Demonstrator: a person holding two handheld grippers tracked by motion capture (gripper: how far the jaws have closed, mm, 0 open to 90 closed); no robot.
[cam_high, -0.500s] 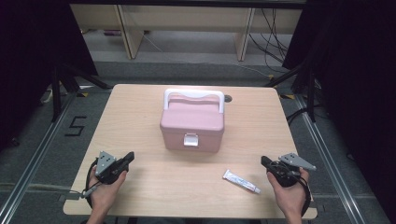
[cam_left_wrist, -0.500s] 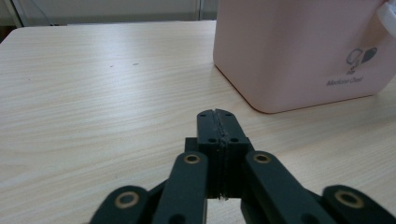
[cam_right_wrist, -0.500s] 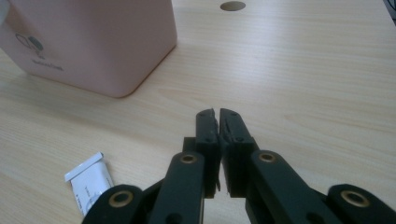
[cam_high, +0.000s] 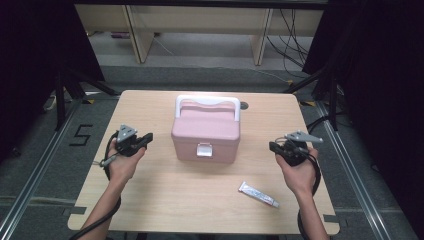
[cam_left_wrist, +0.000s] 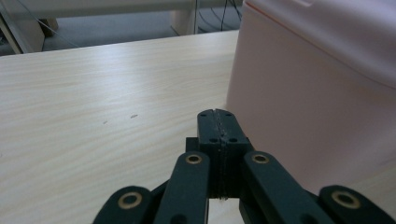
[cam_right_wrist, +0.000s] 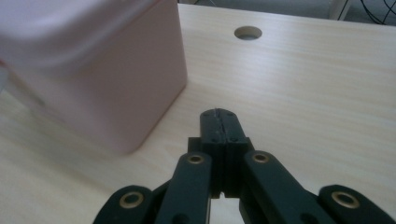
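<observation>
Even overhead light falls on the pale wooden counter (cam_high: 165, 200) in the high view, with only soft, short shadows, while the surroundings at both sides sink into near black. In the right gripper view the pink plastic box with a white handle (cam_right_wrist: 93, 60) is smeared with blur, its lid washed pale by glare.

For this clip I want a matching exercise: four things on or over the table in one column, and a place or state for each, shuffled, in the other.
Things:
1. pink box
2. tube
3. left gripper
4. round hole

Places or states:
A. lies flat near the table's front edge, right of centre
B. shut and empty, held left of the box
C. stands mid-table, lid closed, white handle on top
D. in the tabletop behind the box's right corner

Pairs: 1-C, 2-A, 3-B, 4-D
</observation>
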